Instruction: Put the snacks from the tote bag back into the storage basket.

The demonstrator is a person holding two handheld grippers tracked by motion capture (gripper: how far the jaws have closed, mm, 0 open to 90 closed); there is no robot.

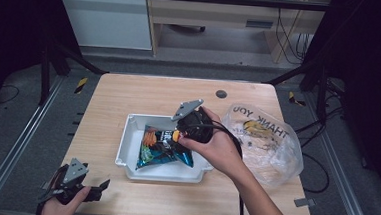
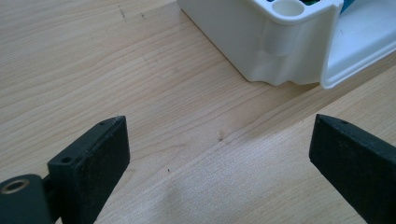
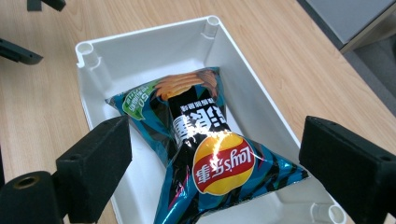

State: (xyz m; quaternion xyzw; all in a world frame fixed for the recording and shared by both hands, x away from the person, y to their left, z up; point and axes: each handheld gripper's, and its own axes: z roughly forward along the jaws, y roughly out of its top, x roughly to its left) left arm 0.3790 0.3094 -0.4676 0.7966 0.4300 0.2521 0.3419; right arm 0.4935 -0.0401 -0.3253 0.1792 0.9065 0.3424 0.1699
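The right tongs [image 3: 215, 163] hang released above the chip bag [image 3: 205, 154] lying in the white tray [image 3: 154, 51]. The bag looks just placed or about to be gripped; lifting it calls for closing on its crimped end. The left tongs [image 2: 219, 154] rest released on the surface [image 2: 93, 60] near the tray's corner.

The chip bag [image 3: 210, 154] is teal and black with jagged stripes, a red and yellow round logo, orange chips pictured and a green patch at one corner. The tray [image 1: 126, 148] is plain white. The table [image 1: 129, 93] is pale wood grain. The plastic bag [image 1: 271, 142] is clear with dark lettering.
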